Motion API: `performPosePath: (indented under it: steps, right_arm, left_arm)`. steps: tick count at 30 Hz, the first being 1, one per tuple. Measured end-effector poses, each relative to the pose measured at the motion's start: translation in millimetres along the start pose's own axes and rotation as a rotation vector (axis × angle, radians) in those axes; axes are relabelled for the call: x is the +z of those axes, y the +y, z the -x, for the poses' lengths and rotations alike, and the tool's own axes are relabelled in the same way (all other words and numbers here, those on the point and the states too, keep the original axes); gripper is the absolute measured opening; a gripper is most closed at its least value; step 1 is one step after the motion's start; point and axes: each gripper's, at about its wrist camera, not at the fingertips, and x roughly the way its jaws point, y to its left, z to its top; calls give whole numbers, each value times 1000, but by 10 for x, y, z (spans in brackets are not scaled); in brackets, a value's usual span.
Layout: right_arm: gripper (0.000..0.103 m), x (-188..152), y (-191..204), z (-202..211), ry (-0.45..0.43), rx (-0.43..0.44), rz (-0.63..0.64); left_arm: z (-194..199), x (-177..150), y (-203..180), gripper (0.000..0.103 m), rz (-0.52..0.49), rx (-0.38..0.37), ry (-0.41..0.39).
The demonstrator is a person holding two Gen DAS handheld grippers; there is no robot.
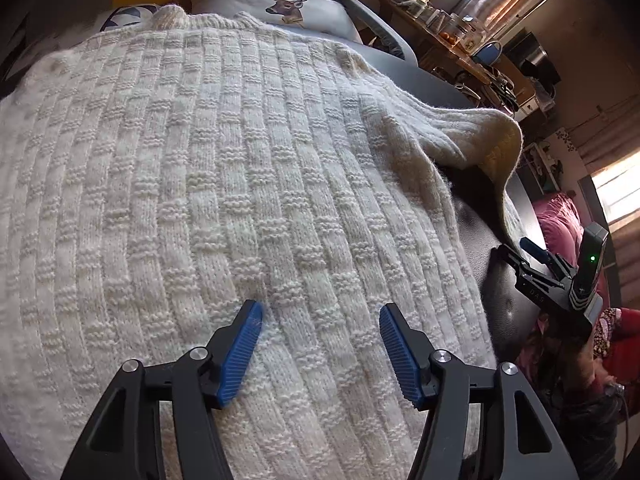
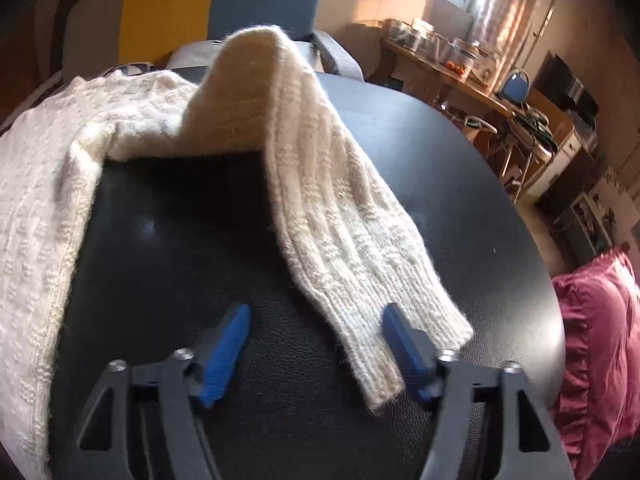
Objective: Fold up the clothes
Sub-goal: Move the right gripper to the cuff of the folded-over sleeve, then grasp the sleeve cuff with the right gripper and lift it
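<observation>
A cream knitted sweater (image 1: 224, 184) lies spread over a black leather-topped table (image 2: 460, 184). My left gripper (image 1: 320, 316) hovers open just above the sweater's body, nothing between its blue pads. One sleeve (image 2: 332, 232) arches up off the table and runs down toward the right wrist camera. Its ribbed cuff (image 2: 384, 356) lies on the table between the open fingers of my right gripper (image 2: 316, 316), close to the right pad. In the left wrist view the right gripper (image 1: 524, 258) shows at the right edge, beside the humped sleeve (image 1: 472, 136).
A deer-print cushion (image 1: 280, 6) sits behind the sweater. A cluttered wooden desk (image 2: 460, 76) with jars stands at the back right. A pink ruffled cushion (image 2: 596, 340) lies past the table's right edge. A person's patterned sleeve (image 1: 604, 332) shows behind the right gripper.
</observation>
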Motion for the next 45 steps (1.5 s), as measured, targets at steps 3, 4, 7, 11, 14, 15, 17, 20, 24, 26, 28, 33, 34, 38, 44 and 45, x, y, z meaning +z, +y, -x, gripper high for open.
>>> performPosePath:
  steps: [3,4,7,11,14,15,17,20,24,26,28,33,34,38,44,45]
  right_arm:
    - [45,17,63,2,11,-3,31]
    - [40,33,57,-5,18,13,27]
    - [12,89,4,-14,45,99,-23]
    - [5,121,-372,12,33,166,-184]
    - [5,111,-760,71,8,194,-321]
    - [5,100,-885,86,4,202,-363]
    - [5,81,-1116,113,-3,220,-443]
    - [9,105,-1190,232,-40,253,-460]
    - [25,48,-911,260,-38,256,-299]
    - [25,0,-745,200,-11,235,-212]
    - [25,-46,-603,135,13,221,-139]
    - [26,-120,-574,21,-14,154,-98]
    - [30,-137,-546,21,-36,124,-53]
    - [40,-213,-500,18,-100,94,58]
    - [24,-54,-769,6,-24,152,-85]
    - [24,-38,-822,16,-22,162,-119]
  left_arm:
    - [-4,0,-10,66,-7,-4,0]
    - [-5,1,-14,67,-10,-5,0]
    - [-5,-1,-35,68,-25,1,0]
    - [1,10,-18,69,-18,-10,2]
    - [13,16,28,69,7,-36,-1]
    - [16,16,42,69,14,-44,-3]
    - [20,15,60,69,24,-57,-4]
    - [21,3,49,69,16,-55,-8]
    - [16,-11,22,71,4,-47,-12]
    - [15,-12,12,71,0,-42,-12]
    - [12,-8,4,71,-2,-38,-13]
    - [4,-2,-30,73,-18,-20,-11]
    - [3,-8,-41,73,-21,-15,-11]
    - [-12,-13,-72,78,-28,-10,-12]
    - [-34,-21,-123,84,-50,3,-12]
    - [-37,-19,-128,85,-52,3,-11]
